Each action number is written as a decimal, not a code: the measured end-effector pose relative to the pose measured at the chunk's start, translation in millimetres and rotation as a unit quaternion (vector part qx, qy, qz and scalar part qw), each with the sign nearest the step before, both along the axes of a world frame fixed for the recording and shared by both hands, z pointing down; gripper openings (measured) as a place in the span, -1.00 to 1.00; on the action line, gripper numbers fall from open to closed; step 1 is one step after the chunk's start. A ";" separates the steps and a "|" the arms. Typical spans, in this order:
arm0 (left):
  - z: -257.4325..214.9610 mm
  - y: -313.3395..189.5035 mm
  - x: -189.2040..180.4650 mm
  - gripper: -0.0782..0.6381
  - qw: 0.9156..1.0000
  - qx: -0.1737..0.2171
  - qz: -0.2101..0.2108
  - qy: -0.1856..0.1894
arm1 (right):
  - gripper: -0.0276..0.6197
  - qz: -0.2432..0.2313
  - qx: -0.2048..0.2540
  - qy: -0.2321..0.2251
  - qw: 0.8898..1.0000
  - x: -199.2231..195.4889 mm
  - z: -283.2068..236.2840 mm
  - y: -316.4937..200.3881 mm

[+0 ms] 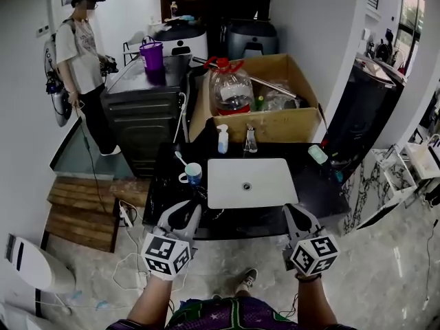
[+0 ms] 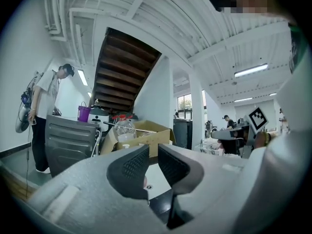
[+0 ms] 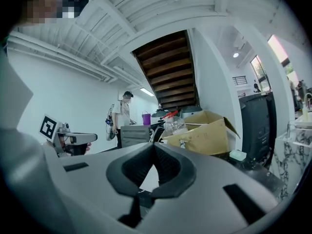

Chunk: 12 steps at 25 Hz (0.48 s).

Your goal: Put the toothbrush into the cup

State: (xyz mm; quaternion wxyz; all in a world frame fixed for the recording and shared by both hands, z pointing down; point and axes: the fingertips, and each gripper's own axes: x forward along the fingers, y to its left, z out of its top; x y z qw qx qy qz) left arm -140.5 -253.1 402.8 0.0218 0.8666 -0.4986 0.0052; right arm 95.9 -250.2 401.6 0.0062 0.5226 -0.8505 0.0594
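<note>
A blue and white cup [image 1: 193, 174] stands on the black counter [image 1: 313, 191], left of the white sink basin [image 1: 271, 184]. A white toothbrush [image 1: 180, 159] stands in it and leans up to the left. My left gripper [image 1: 195, 207] [image 2: 153, 152] hovers at the counter's front edge, just below the cup; its jaws stand a narrow gap apart with nothing between them. At the front right edge, my right gripper [image 1: 293, 210] [image 3: 154, 145] has its fingertips touching and holds nothing. Neither gripper view shows the cup.
A soap bottle [image 1: 223, 139] and a faucet [image 1: 250, 139] stand behind the basin, a green dish [image 1: 317, 154] at the right. Behind is a cardboard box [image 1: 275, 124] with a water jug [image 1: 231, 88]. A person [image 1: 81, 53] stands far left by a dark cabinet [image 1: 141, 115].
</note>
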 end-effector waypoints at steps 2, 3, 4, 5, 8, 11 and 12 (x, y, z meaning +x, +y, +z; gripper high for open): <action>-4.2 -0.5 -5.2 -0.60 1.000 0.002 -0.006 0.002 | -0.91 0.009 0.003 -0.001 1.000 8.1 -2.5 1.1; -7.4 -1.1 -8.2 -0.60 1.000 0.005 -0.009 0.004 | -0.91 0.013 0.004 -0.001 1.000 11.6 -4.1 1.6; -11.1 -1.9 -11.0 -0.60 1.000 0.008 -0.012 0.006 | -0.91 0.017 0.007 -0.001 1.000 15.2 -5.8 1.8; -15.0 -2.8 -13.4 -0.60 1.000 0.012 -0.015 0.007 | -0.91 0.021 0.009 -0.001 1.000 18.5 -7.5 1.8; -25.8 -4.4 -18.0 -0.61 1.000 0.020 -0.020 0.011 | -0.91 0.029 0.015 -0.003 0.999 25.1 -13.3 1.3; -33.1 -4.3 -18.4 -0.63 0.999 0.024 -0.025 0.009 | -0.91 0.027 0.022 -0.002 0.999 24.3 -20.6 0.1; -34.9 -4.5 -18.1 -0.64 0.999 0.026 -0.026 0.007 | -0.91 0.025 0.024 -0.002 0.999 23.0 -22.8 -0.5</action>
